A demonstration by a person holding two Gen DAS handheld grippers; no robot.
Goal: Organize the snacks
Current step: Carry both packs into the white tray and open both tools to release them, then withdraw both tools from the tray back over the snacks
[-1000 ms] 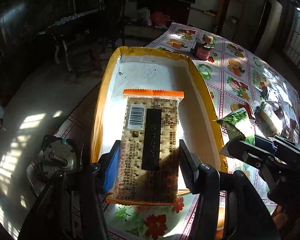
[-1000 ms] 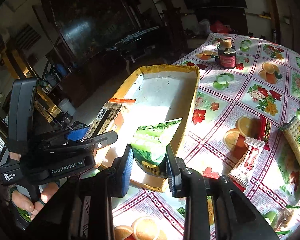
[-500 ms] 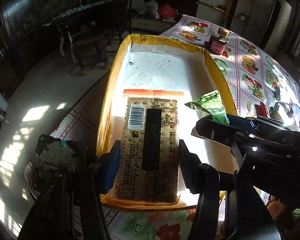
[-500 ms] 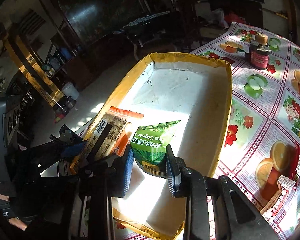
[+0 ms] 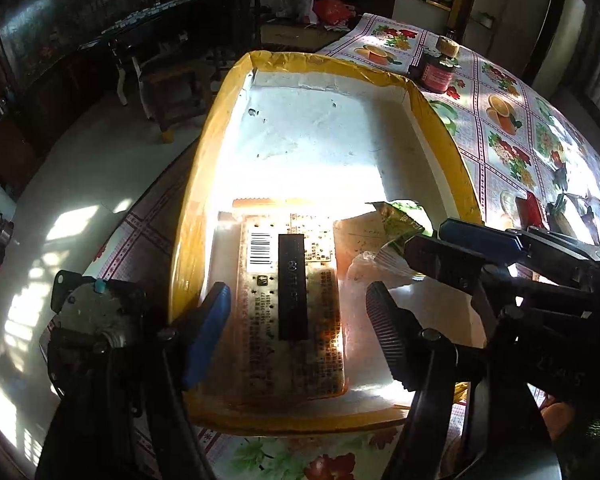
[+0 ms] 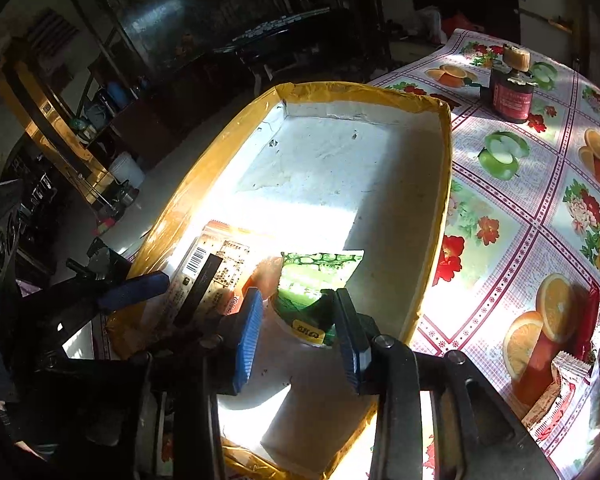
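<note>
A white box with a yellow taped rim [image 5: 440, 128] [image 6: 446, 184] stands on the flowered tablecloth. A long cracker packet [image 5: 292, 300] [image 6: 204, 276] lies flat on the box floor. My left gripper [image 5: 296, 336] straddles it, its jaws opening, with a gap on both sides. Beside it a green snack packet [image 6: 316, 280] [image 5: 404, 220] stands on the floor between the fingers of my right gripper [image 6: 298, 328]. Those jaws are opening too: the left pad [image 6: 248, 332] is clear of the packet and the right one still touches it.
A dark jar with a cork lid [image 5: 438, 68] [image 6: 512, 88] stands beyond the box's far corner. Loose snack packets [image 6: 556, 384] lie on the cloth to the right. The table edge runs along the box's left side, with floor and a chair [image 5: 172, 92] below.
My left jaws have widened off the cracker packet, which now lies in the box. My right gripper carried the green packet down into the box beside it and its jaws have spread.
</note>
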